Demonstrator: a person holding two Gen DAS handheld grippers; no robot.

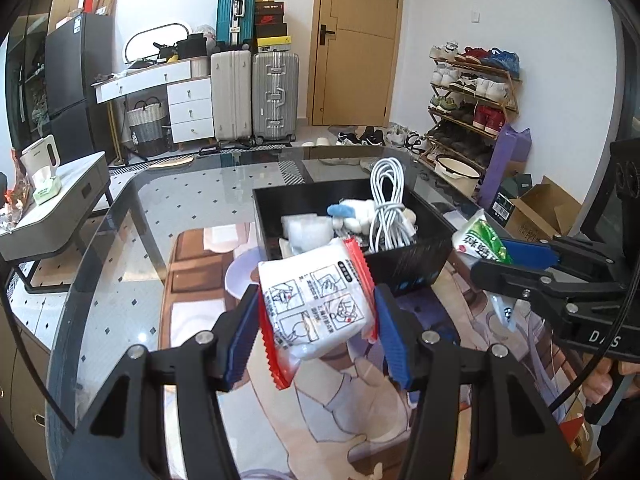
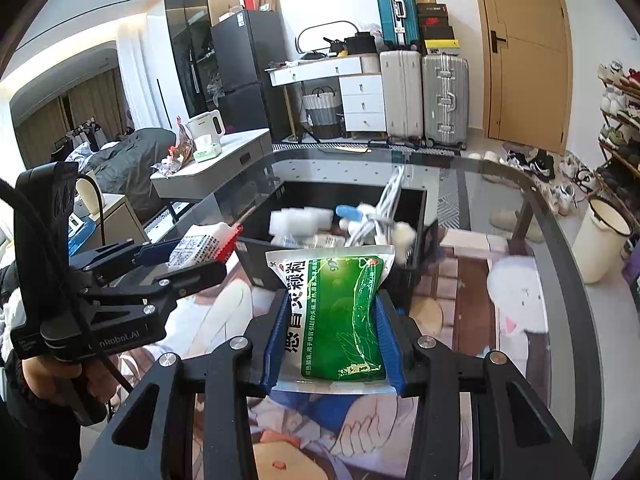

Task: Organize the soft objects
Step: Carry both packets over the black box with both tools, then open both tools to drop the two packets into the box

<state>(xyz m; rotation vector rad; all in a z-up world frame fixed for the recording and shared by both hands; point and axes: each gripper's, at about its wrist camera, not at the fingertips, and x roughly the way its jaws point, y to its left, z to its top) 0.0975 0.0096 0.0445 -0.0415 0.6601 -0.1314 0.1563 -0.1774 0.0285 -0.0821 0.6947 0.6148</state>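
My left gripper (image 1: 316,322) is shut on a white packet with red edges (image 1: 316,304), held above the table just short of the black box (image 1: 404,272). It also shows in the right wrist view (image 2: 206,246). My right gripper (image 2: 334,328) is shut on a green and white sachet (image 2: 340,308), held near the box's front right corner; the sachet also shows in the left wrist view (image 1: 480,240). The box (image 2: 260,272) holds a white coiled cable (image 1: 386,204), a small white and blue plush (image 1: 352,212) and white foam pieces (image 1: 306,230).
The glass table (image 1: 120,248) carries a printed mat (image 1: 332,420). A grey side table (image 1: 60,204) with a kettle and tissue box stands to the left. Suitcases, drawers and a door stand at the back, and a shoe rack (image 1: 472,92) to the right.
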